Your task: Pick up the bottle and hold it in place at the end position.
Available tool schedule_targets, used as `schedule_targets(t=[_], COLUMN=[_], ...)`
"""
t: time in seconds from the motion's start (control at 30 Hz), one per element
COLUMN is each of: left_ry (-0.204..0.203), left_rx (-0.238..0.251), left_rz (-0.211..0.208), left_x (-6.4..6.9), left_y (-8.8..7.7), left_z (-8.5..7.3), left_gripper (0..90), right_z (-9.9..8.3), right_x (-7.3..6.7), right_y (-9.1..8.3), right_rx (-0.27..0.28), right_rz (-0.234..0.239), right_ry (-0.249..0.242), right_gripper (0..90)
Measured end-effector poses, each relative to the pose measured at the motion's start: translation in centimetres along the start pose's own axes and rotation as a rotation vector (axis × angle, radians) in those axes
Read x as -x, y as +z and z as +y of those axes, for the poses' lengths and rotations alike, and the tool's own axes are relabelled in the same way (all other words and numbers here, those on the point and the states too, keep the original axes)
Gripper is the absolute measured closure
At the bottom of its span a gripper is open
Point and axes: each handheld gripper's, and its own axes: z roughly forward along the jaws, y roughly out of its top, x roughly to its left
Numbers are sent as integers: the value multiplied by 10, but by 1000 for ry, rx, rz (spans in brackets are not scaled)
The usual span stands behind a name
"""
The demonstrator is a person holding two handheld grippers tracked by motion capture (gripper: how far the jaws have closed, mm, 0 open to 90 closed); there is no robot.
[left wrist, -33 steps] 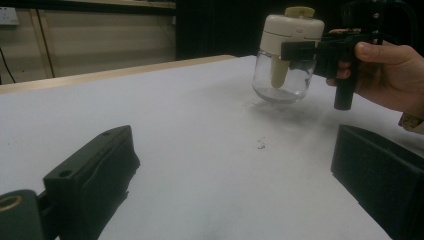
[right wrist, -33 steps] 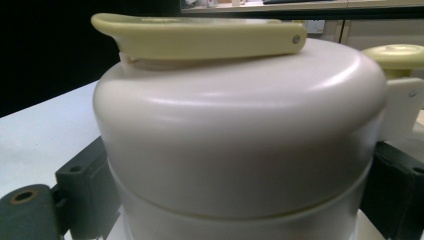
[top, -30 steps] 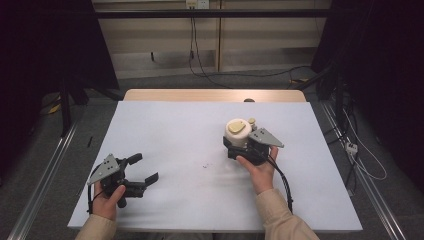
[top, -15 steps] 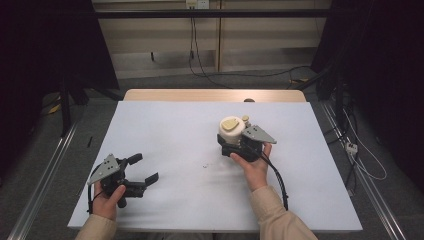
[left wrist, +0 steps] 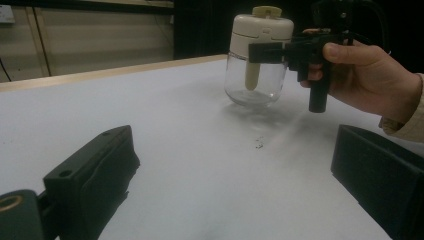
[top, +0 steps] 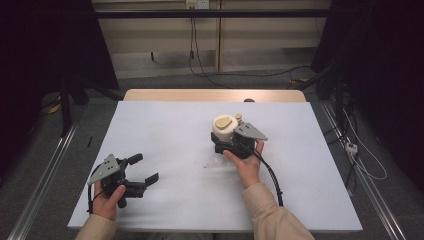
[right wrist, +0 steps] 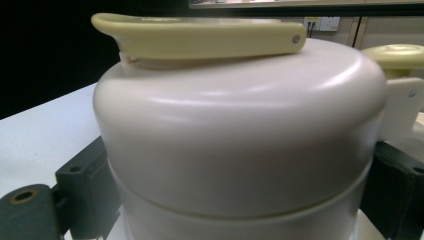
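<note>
A white tabletop [top: 165,130] with a pale wooden far edge carried a clear-bodied jar [left wrist: 252,80] with a cream lid right of centre. A few dark specks [left wrist: 259,143] lay near it.

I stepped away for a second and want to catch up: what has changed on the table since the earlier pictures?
The right gripper, clamped on the jar with the cream lid, has carried it a little to the left across the white table; the left gripper view shows the jar's base off the surface. The left gripper stayed open and idle at the near left corner.
</note>
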Motion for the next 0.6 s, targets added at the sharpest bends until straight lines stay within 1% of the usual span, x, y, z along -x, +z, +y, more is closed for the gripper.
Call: schedule_targets(t=[0.23,0.4,0.6], left_ry=[-7,-4,-3], left_rx=[-1,-3,-5], left_rz=[0,-1,-1], left_x=[0,0,-1], left_y=[0,1,1], left_z=[0,-1,-1], left_gripper=[39,39,39], right_z=[-2,-5,-8], right_x=[-3,-2,-2], right_y=[9,15,19], right_rx=[-2,-3,-8], right_rz=[3,-6,-5], right_ry=[0,28,24], right_gripper=[67,67,67])
